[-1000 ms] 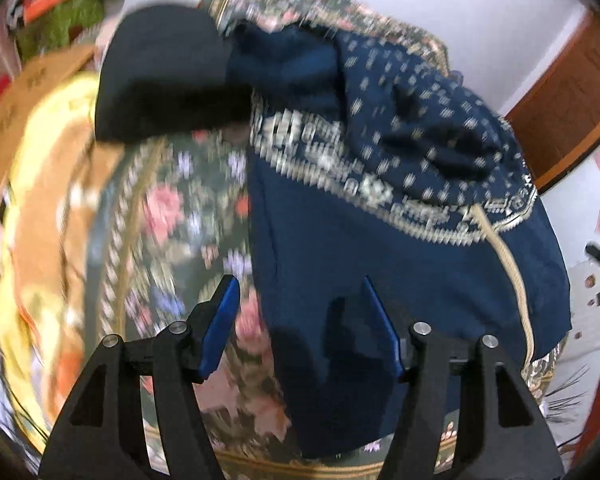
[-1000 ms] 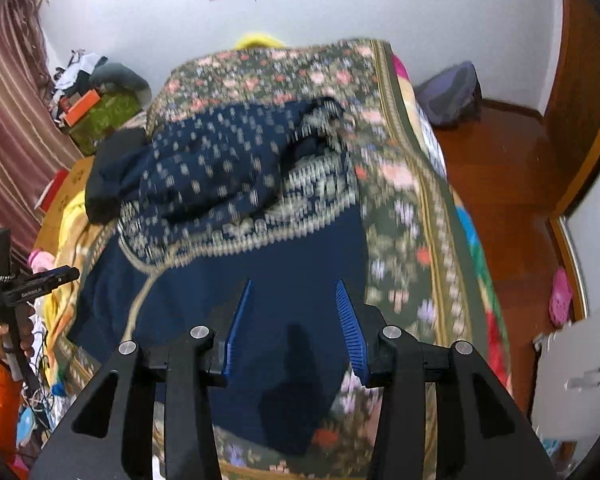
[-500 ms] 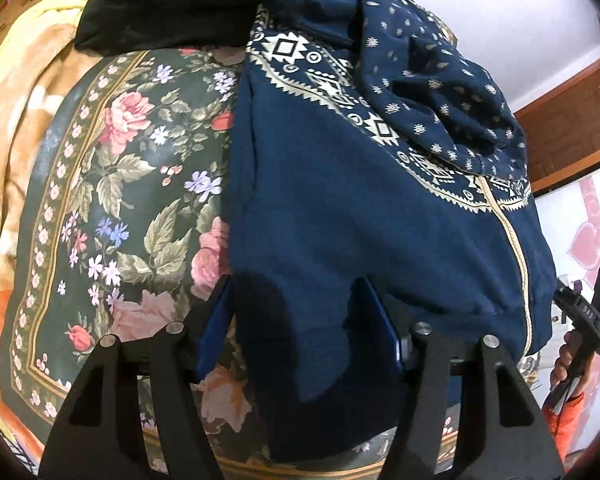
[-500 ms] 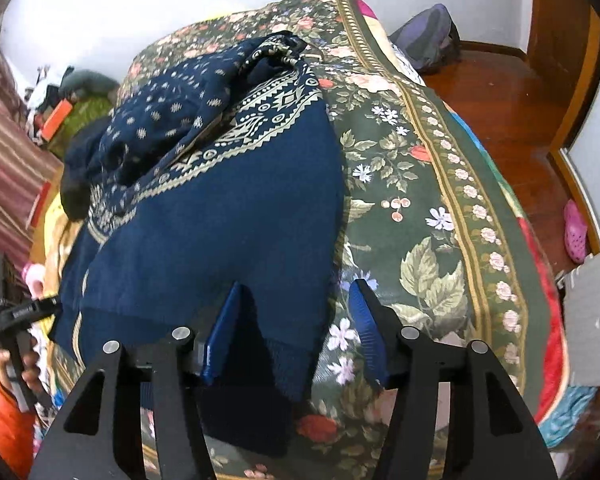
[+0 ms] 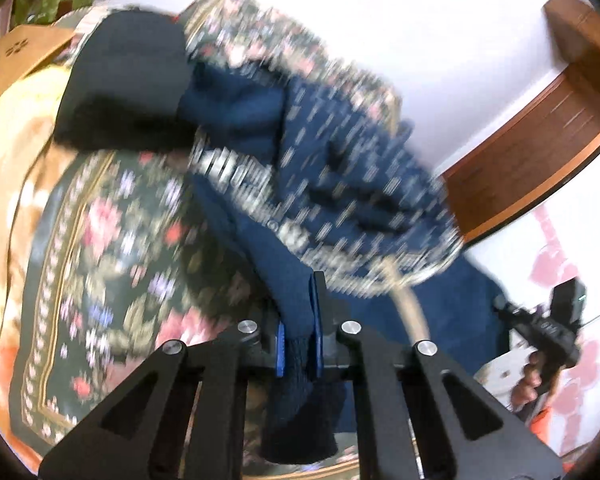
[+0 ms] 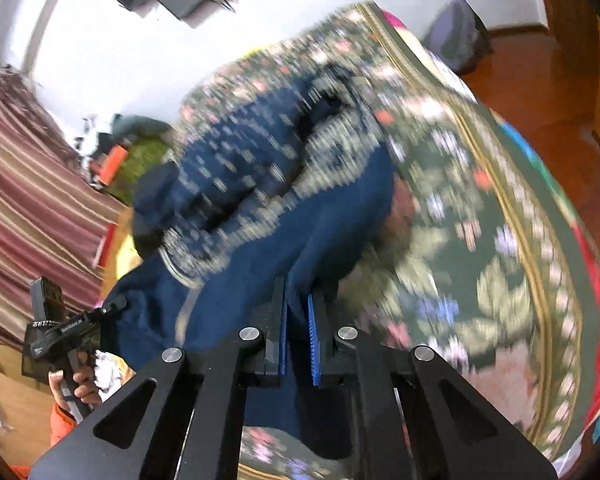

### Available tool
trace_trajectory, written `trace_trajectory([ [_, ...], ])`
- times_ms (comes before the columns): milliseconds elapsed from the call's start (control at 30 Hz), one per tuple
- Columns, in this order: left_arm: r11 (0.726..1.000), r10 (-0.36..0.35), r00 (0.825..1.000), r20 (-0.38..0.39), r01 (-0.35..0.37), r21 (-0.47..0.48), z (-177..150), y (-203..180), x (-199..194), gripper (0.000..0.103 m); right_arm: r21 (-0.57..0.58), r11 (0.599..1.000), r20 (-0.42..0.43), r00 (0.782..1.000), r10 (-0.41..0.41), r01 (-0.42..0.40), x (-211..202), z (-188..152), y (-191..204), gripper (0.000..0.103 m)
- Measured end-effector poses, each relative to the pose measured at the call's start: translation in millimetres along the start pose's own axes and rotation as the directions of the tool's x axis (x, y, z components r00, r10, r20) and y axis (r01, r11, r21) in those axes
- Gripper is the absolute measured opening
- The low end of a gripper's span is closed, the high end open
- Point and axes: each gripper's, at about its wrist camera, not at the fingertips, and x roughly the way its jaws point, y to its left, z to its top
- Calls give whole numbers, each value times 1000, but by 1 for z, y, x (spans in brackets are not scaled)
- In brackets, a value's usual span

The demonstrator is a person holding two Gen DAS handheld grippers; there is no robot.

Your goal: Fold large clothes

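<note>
A navy garment (image 5: pixel 360 184) with cream patterned bands and a dotted upper part lies bunched on a floral bedspread (image 5: pixel 120 240). In the left wrist view my left gripper (image 5: pixel 298 304) has its jaws closing on the plain navy hem, which is pinched between the blue pads and hangs below them. In the right wrist view the same garment (image 6: pixel 260 168) rises from the bedspread (image 6: pixel 480 240). My right gripper (image 6: pixel 296 292) is closing tight on another part of the hem. Both views are blurred.
A black cloth (image 5: pixel 124 80) lies beyond the garment at the bed's far left. A cardboard box (image 5: pixel 16 52) and a striped curtain (image 6: pixel 28 200) stand on that side. A wooden door (image 5: pixel 540 140), wooden floor (image 6: pixel 540 80) and a grey bag (image 6: pixel 456 32) are on the other.
Both grippers went from open around the hem to shut on it. The left one has lifted the hem off the bedspread, and the cloth now pulls up toward both.
</note>
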Motion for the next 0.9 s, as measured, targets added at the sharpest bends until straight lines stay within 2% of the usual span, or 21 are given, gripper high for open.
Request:
trace_trajectory([
  [100, 998, -64, 995, 77, 65, -5, 32, -6, -17, 9, -57, 998, 52, 998, 33, -30, -7, 29, 19, 7],
  [200, 992, -119, 984, 130, 122, -19, 69, -9, -23, 9, -118, 993, 92, 996, 22, -11, -2, 59, 37, 7],
  [300, 992, -121, 979, 167, 125, -12, 101, -13, -16, 9, -166, 986, 139, 990, 7, 16, 8, 96, 48, 7],
  [467, 999, -53, 972, 228, 54, 2, 156, -14, 14, 9, -165, 984, 202, 979, -40, 74, 32, 146, 41, 7],
  [600, 998, 48, 969, 242, -55, 24, 192, -9, 49, 9, -132, 981, 210, 971, -114, 143, 69, 177, 20, 7],
  [800, 981, 180, 968, 176, -190, 41, 211, 13, 110, 9, -75, 972, 131, 968, -212, 223, 126, 195, -20, 7],
  [900, 970, 237, 965, 109, -241, 24, 211, 34, 144, 11, -53, 969, 72, 968, -239, 243, 150, 197, -37, 7],
])
